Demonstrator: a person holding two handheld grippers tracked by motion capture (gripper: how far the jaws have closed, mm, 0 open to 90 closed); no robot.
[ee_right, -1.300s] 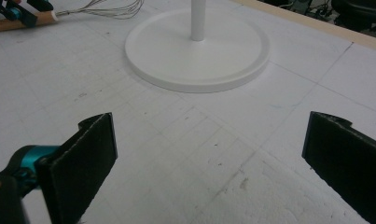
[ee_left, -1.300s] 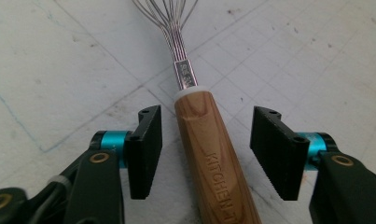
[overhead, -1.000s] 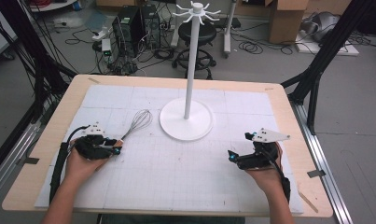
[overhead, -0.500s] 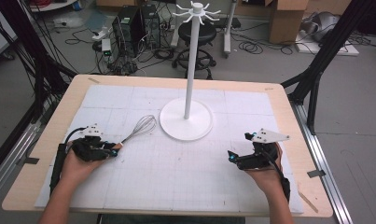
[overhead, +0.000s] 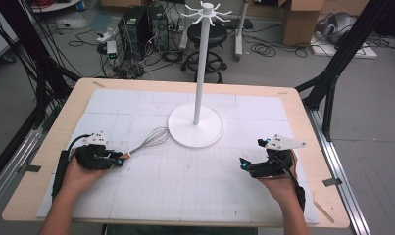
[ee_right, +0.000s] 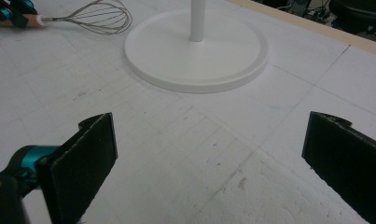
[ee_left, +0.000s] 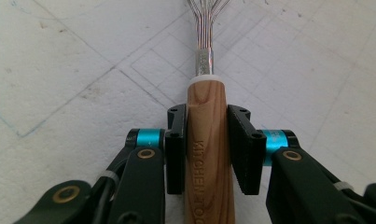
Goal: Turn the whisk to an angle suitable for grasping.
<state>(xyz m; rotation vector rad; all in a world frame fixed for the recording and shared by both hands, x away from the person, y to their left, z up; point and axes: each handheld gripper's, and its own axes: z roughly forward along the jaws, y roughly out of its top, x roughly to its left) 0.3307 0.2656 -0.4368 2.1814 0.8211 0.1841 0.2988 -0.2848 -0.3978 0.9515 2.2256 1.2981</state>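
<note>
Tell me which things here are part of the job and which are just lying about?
Part of the job:
- whisk, wooden handle clamped in the left gripper
- probably the white hook stand beside it

Just about:
- right gripper, open and idle
- stool, computers and cardboard box on the floor

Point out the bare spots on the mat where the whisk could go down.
Free: the mat between the left gripper and right gripper, and behind the stand base. Crowded: where the whisk nearly meets that base.
</note>
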